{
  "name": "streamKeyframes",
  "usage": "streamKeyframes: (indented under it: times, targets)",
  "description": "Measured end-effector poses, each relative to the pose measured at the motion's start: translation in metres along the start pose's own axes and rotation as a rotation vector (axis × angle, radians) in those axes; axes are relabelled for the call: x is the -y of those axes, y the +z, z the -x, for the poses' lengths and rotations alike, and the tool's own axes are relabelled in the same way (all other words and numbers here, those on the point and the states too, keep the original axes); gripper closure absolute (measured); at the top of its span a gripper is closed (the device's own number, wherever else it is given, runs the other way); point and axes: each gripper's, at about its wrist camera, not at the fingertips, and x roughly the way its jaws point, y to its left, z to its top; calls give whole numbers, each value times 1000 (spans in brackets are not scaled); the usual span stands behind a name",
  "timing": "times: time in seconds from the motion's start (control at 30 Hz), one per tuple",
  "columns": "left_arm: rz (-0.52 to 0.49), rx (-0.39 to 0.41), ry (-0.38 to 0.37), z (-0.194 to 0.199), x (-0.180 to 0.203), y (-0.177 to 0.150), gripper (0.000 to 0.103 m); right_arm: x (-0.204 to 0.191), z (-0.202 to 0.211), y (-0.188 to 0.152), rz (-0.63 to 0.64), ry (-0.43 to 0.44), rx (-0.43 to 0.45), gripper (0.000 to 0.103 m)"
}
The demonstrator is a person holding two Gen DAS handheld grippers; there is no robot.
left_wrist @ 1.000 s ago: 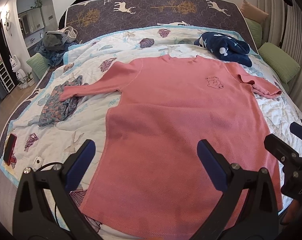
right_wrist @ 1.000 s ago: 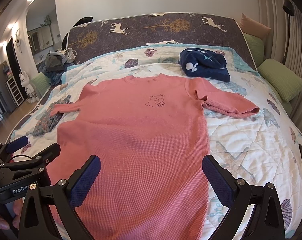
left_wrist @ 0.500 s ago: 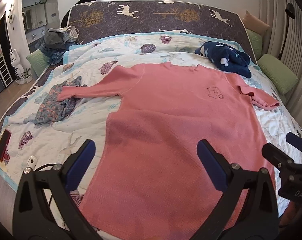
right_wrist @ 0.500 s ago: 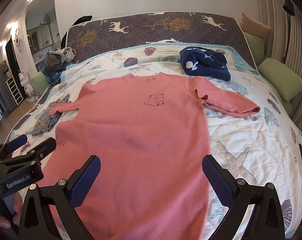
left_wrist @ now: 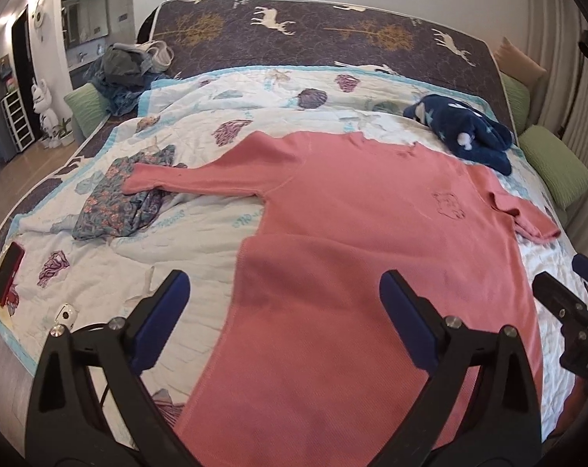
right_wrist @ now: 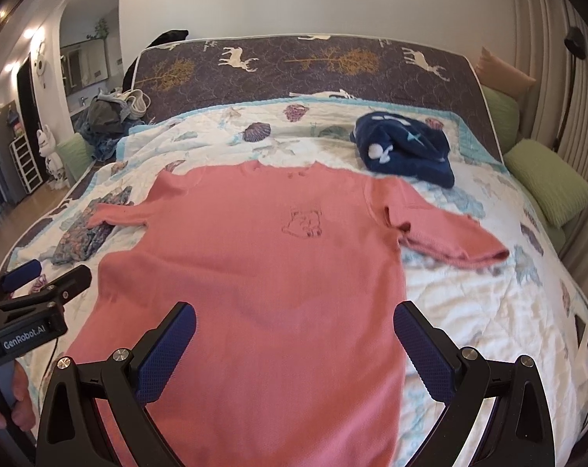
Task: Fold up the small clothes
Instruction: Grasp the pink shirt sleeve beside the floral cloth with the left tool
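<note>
While pink shirt [right_wrist: 255,272] lies flat, both claws gape.

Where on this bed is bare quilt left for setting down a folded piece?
Bare quilt lies right of the pink shirt, below its sleeve; a smaller patch sits between its hem and the floral garment. The far left corner is crowded with a clothes pile.

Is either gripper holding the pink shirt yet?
No: the left gripper and right gripper both hang wide open above the pink shirt, which lies flat on the quilt.
</note>
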Motion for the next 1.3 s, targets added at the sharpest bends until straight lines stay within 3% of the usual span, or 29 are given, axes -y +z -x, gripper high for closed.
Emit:
streamKeyframes:
  times: [0.1,0.2,0.3,0.5,0.67,0.8,0.87,0.97,1.07,1.13,1.3]
  targets:
    - [8,-8,9,-9,-9,5,13,-4,-8,8,25,-3,4,0]
    - [60,-52,-29,-24,-23,12,18,-6,-18,15,44,-8,5,0]
    - [180,-96,-19,-52,-61,20,19,-6,-29,20,47,-6,-3,0]
    - [438,-138,93,-122,-158,43,19,3,-54,27,43,-9,-31,0]
    - [629,-248,79,-207,-205,64,20,16,-81,33,-2,-3,-83,0]
    - [792,-263,39,-262,-225,77,26,23,-94,36,-20,8,-95,0]
    - [834,-270,72,-280,-230,82,31,26,-97,37,-19,1,-96,0]
    - [884,-304,100,-300,-239,87,46,32,-103,39,-30,-7,-102,0]
    - [948,-287,91,-303,-250,90,64,41,-107,40,-43,-13,-105,0]
    - [967,-262,81,-300,-255,97,93,46,-109,41,-48,-18,-104,0]
    - [846,-114,-11,-263,-231,144,99,59,-115,49,-67,-14,-101,0]
